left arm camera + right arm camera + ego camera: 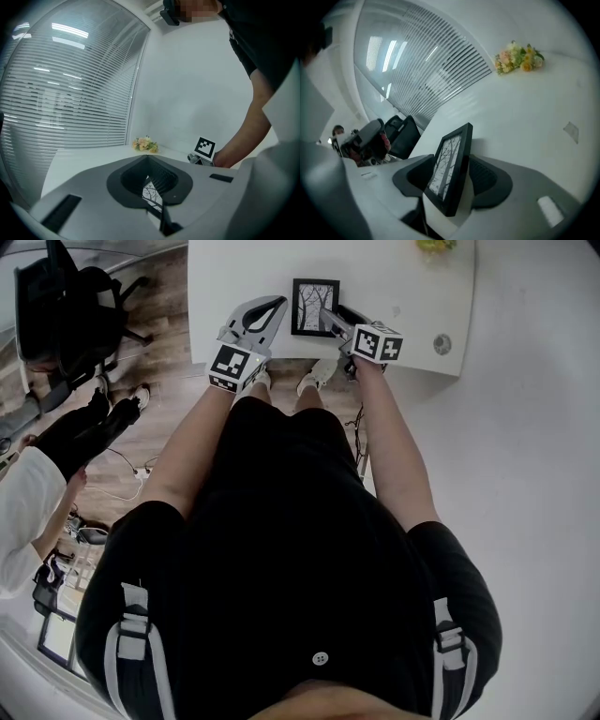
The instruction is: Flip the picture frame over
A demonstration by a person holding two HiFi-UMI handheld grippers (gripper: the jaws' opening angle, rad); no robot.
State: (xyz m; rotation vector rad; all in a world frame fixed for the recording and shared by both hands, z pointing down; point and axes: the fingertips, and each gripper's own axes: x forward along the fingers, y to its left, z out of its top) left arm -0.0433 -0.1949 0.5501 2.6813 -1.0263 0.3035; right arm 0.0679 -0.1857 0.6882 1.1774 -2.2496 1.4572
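The black picture frame [314, 306] with a tree print sits on the white table [403, 277], print side visible from above. My right gripper [330, 317] is at its right edge. In the right gripper view the frame [446, 168] stands tilted between the jaws of my right gripper [453, 164]. The left pad stands off the print side and the back leans near the right pad, so the jaws are open. My left gripper [279, 304] is just left of the frame, its fingertips together. Part of the frame [152, 194] shows through the hollow between the fingers of my left gripper [147, 159].
A small bunch of flowers [516, 56] lies at the table's far side. A round grommet [442, 344] is set in the table near its right front corner. An office chair [66, 306] and a seated person [37, 493] are left of the table.
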